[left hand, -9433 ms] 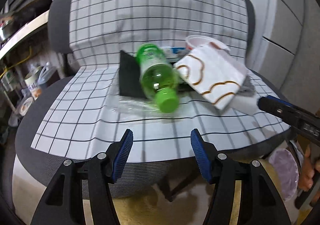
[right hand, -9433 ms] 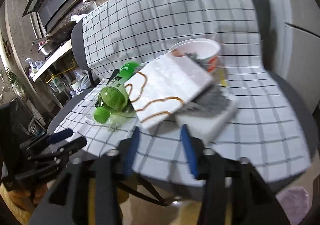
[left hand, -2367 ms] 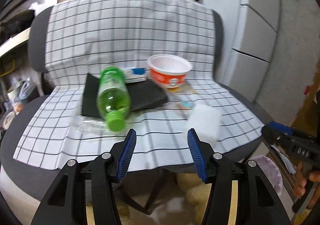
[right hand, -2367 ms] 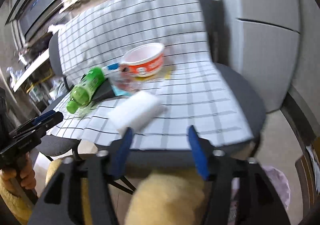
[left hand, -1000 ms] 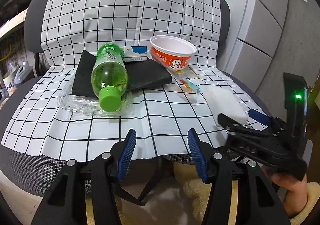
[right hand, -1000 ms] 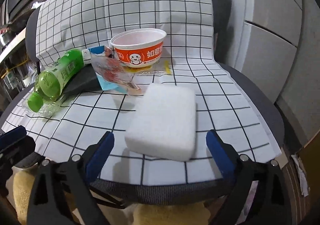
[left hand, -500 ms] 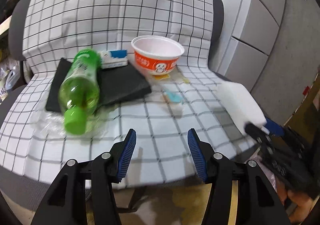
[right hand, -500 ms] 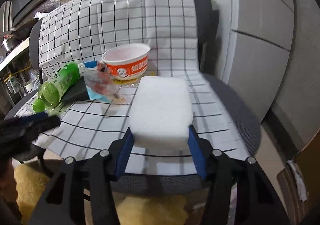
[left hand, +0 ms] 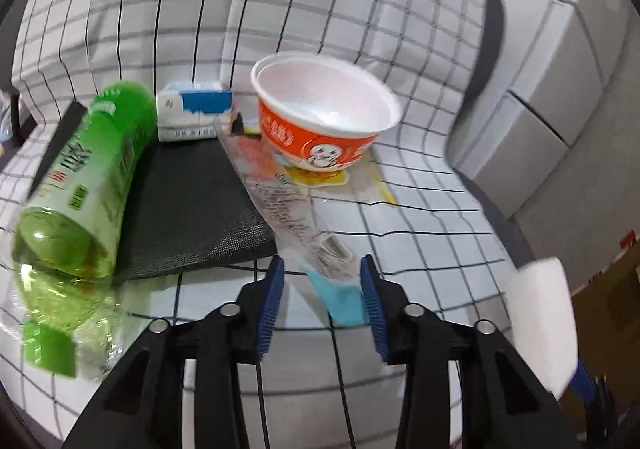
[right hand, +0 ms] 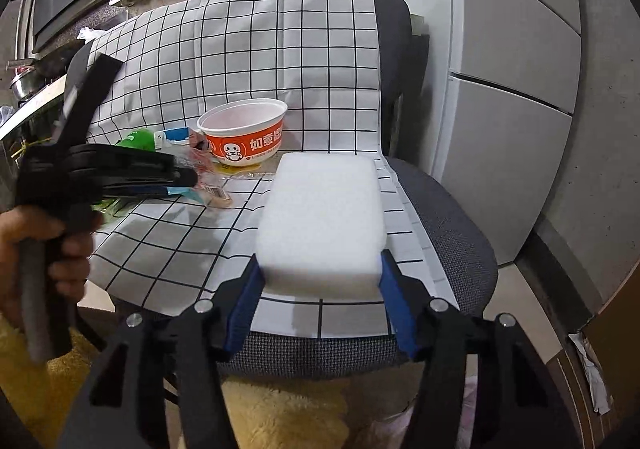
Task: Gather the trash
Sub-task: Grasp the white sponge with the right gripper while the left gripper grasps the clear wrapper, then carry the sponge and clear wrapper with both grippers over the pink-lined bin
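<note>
The clear plastic wrapper, printed in red with a blue end, lies on the checked cloth of the chair seat, and its blue end sits between the tips of the left tongs, whose blue pads stand apart on either side of it without pressing it. Just beyond those tongs, the wrapper's far end reaches the foot of the orange-and-white instant-noodle bowl, which stands upright on a yellow lid scrap. To the left of the left tongs a black pad lies flat, with a green bottle on its side across it, cap toward the camera, and a small blue-and-white pack at the pad's far edge.

The right tongs are clamped on a white foam block, held above the seat's front edge; the block also shows at the right of the left wrist view. Ahead and left of the right tongs, the person's left hand grips the other tool's handle.
</note>
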A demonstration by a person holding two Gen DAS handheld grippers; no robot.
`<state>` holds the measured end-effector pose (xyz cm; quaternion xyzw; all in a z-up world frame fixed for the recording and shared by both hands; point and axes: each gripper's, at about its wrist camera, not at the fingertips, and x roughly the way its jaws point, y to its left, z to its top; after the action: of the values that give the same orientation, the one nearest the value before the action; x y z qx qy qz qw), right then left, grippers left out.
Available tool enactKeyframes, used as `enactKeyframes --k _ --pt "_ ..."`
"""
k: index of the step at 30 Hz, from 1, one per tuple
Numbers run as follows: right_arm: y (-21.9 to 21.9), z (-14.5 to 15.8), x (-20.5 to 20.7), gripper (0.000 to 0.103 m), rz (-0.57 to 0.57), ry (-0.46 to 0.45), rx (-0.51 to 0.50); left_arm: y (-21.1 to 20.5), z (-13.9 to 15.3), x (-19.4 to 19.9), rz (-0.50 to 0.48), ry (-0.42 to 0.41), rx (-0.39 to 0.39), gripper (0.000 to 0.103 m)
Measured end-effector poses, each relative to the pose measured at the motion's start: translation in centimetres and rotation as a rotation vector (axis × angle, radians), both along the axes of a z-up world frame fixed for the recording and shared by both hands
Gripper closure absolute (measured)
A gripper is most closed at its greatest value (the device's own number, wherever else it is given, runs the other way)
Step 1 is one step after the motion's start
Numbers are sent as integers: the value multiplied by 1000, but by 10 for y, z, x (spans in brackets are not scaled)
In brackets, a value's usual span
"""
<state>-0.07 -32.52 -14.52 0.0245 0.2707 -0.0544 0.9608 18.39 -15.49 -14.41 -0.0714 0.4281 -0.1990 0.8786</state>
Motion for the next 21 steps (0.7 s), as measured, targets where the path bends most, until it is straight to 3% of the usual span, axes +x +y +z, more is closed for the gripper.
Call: enactKeyframes --k 1,5,9,15,21 --pt "0 -1 -2 46 0 -1 1 0 -3 4 2 10 -12 71" --pt "-3 0 -4 46 3 -2 14 3 -5 6 -4 30 -65 98" --pt "-6 9 -15 46 -9 -31 18 7 14 -27 -65 -65 -77 99" --pt "-14 29 -46 45 -74 -84 4 7 46 -114 -275 -214 -112 100" --pt "-34 37 -85 43 -196 -57 -30 -27 53 -178 -470 -270 -141 100"
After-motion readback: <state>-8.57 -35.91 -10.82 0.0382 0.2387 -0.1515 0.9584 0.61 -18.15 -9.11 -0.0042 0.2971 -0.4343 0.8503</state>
